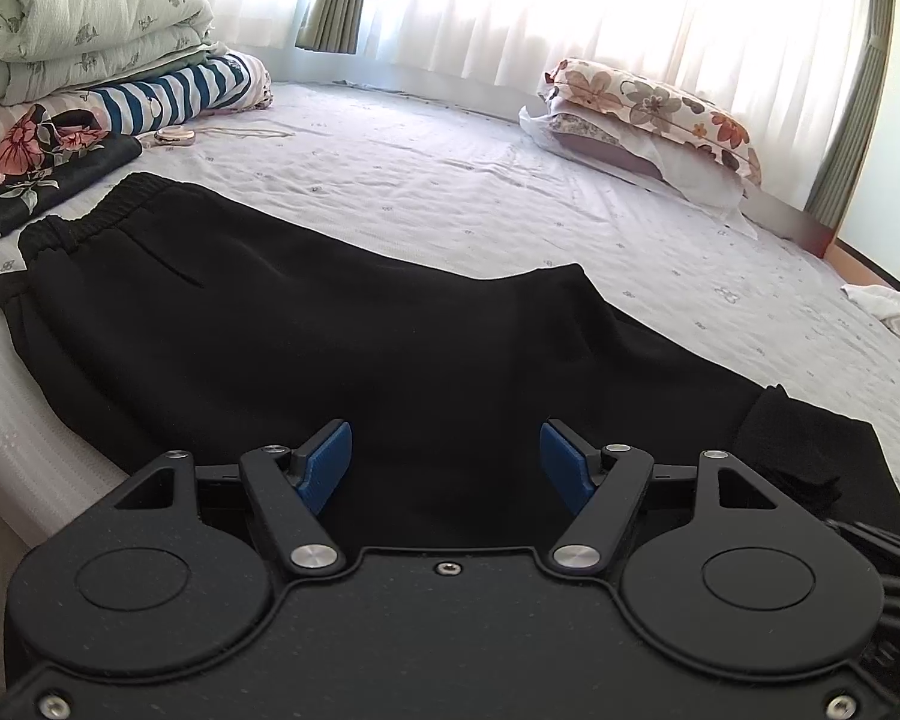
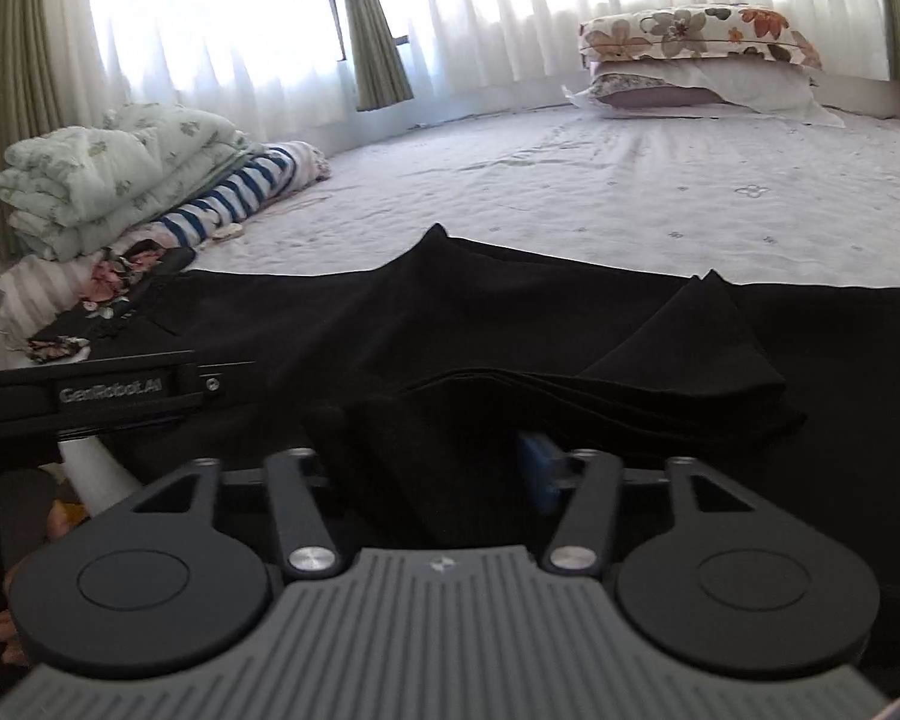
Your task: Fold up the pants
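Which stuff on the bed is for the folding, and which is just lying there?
For the job:
black pants
left gripper
right gripper

Just lying about:
flowered pillow
green quilt
striped cloth
white rag

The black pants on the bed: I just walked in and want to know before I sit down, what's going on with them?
A person with a gripper in each hand is folding the black pants, which lie across the bed with the waistband toward the stacked bedding. The right gripper has black fabric bunched between its fingers, at the leg end, where part is turned back. The left gripper is open over the middle of the pants, holding nothing.
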The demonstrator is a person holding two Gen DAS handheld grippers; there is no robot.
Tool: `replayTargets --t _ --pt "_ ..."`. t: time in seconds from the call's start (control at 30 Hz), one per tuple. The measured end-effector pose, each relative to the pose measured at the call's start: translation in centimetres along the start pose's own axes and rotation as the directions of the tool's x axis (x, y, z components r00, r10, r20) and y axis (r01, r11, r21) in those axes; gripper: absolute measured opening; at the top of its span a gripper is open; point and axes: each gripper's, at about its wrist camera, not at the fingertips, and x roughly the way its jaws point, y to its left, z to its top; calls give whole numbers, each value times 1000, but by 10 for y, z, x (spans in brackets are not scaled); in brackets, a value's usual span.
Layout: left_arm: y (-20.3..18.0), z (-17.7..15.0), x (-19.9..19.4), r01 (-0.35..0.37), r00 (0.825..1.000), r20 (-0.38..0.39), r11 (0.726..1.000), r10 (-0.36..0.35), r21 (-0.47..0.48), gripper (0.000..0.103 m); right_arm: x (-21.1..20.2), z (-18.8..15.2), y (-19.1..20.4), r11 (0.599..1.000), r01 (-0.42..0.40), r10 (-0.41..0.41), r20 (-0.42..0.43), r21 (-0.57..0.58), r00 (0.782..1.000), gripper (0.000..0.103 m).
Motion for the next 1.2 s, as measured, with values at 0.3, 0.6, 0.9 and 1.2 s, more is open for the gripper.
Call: replayTargets --t 0.3,0.6,0.9,1.2 --pt "-22 10 -15 63 998 24 997 -64 35 69 -57 -16 -10 997 8 -4 49 -71 999 97" --pt "-107 -6 -32 293 956 -48 945 -289 147 32 -121 -31 -74 891 432 -453 306 138 837 84" --pt "-192 -52 -18 381 923 -185 869 -338 315 30 -97 -58 -102 828 555 -556 248 81 793 45" --pt "-216 -59 16 395 913 -240 858 -329 327 27 -94 -74 -97 819 572 -560 291 50 776 53"
